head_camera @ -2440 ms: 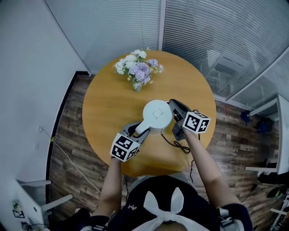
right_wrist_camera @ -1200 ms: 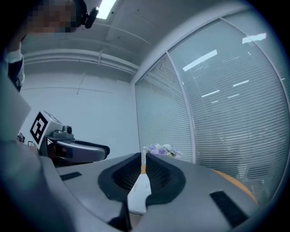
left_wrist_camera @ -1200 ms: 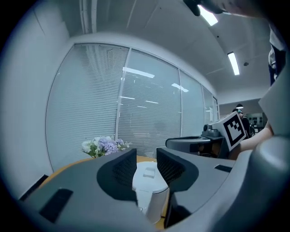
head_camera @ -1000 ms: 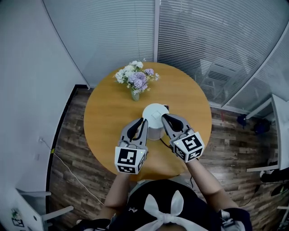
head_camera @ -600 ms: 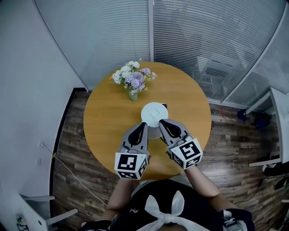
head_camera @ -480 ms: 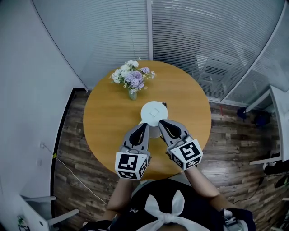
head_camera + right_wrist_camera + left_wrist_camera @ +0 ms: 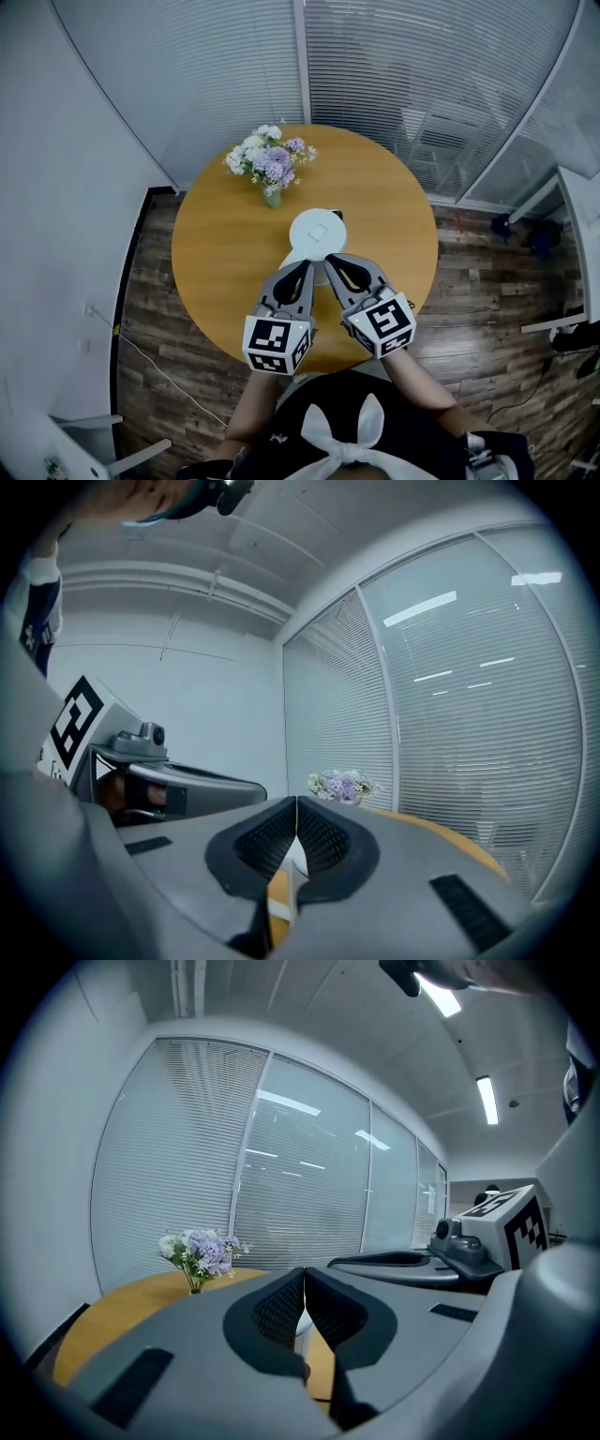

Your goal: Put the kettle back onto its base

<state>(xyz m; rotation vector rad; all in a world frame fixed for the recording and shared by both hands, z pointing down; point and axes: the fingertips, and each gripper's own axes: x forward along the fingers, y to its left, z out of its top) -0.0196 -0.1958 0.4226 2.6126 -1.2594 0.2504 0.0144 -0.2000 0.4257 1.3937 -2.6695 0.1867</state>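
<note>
The white kettle (image 7: 317,232) stands upright mid-table (image 7: 216,244), its handle (image 7: 294,260) reaching near-left. It looks stiff, smooth-walled and heavy if filled, so the handle seems the surest hold. Left gripper (image 7: 301,268) and right gripper (image 7: 330,261) sit just near of it, jaws pressed together on nothing.

The left gripper (image 7: 302,268) points forward and slightly downward, its jaws pressed together with nothing between them; the right gripper (image 7: 334,262) lies just beside it on its right, angled inward so the two tips come near each other, its jaws likewise closed and empty; the left marker cube (image 7: 277,343) and right marker cube (image 7: 380,324) sit at each gripper's rear; the left forearm (image 7: 246,417) and right forearm (image 7: 417,380) extend bare behind them.
</note>
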